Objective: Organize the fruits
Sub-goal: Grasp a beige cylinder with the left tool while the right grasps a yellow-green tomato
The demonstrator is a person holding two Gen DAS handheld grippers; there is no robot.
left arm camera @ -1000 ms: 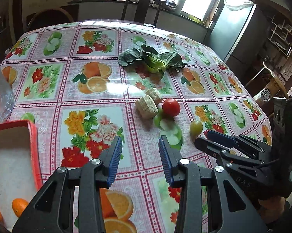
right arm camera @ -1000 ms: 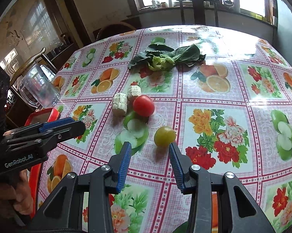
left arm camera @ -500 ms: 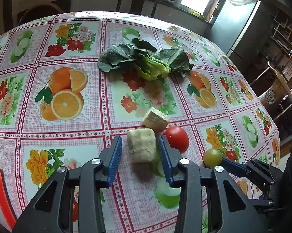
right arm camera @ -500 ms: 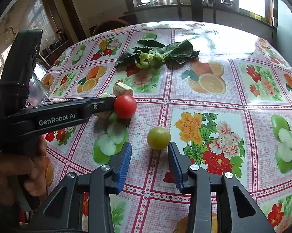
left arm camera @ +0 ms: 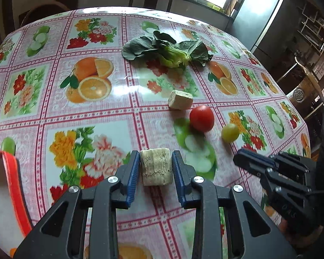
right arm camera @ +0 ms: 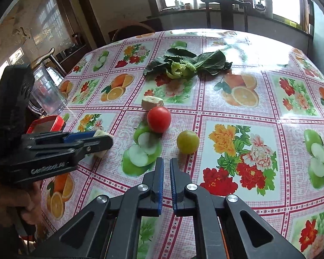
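Note:
My left gripper is shut on a pale beige chunk and holds it above the tablecloth; it also shows in the right wrist view. A second beige chunk lies by a red tomato and a small green fruit. In the right wrist view the tomato and green fruit lie just ahead of my right gripper, which is shut and empty.
A red-rimmed container sits at the left table edge, with an orange fruit low in it. Leafy greens lie further back. A clear plastic jug stands at the left. Chairs surround the round table.
My left gripper closed on the nearer beige chunk and pulled it back toward the red container. My right gripper closed empty, with the green fruit still on the table.

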